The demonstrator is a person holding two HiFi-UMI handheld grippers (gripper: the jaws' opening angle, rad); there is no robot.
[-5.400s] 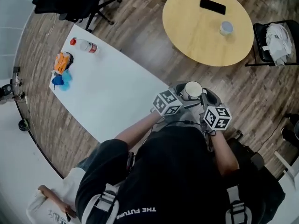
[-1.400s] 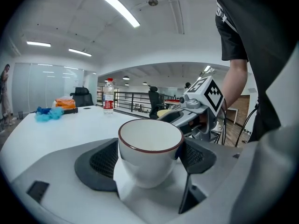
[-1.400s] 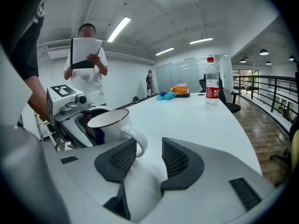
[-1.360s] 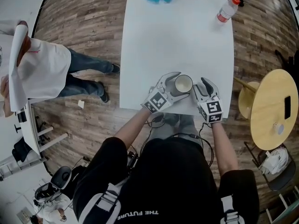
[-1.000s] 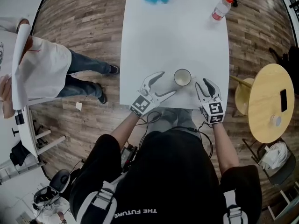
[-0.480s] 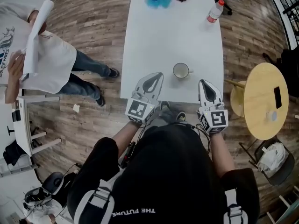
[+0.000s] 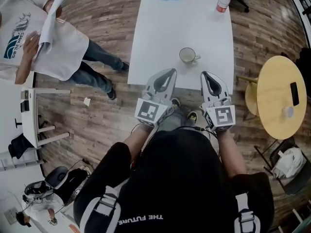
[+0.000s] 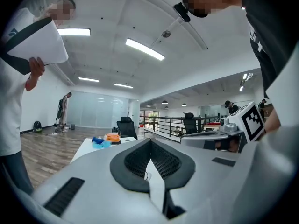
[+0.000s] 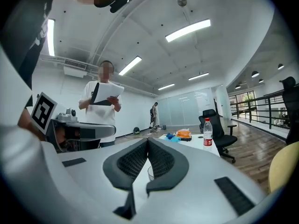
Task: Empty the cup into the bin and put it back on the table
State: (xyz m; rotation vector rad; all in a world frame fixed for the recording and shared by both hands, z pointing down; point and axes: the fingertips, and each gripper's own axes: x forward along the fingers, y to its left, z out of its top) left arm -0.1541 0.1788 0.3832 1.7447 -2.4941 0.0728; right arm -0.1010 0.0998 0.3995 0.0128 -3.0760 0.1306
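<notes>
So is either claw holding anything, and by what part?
Nothing. The left claw and right claw are both shut, empty; the mug stands free on the table.

The right gripper (image 9: 148,142) has its black ribbed pads pressed together, with nothing between them. Ahead, through the gap under the tips, the pale round cup (image 9: 150,173) stands on the long white table (image 9: 195,142). A red-capped clear plastic bottle (image 9: 207,132) stands farther off, right of the jaws.

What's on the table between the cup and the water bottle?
Nothing; the head view shows bare white table between the cup and the water bottle.
</notes>
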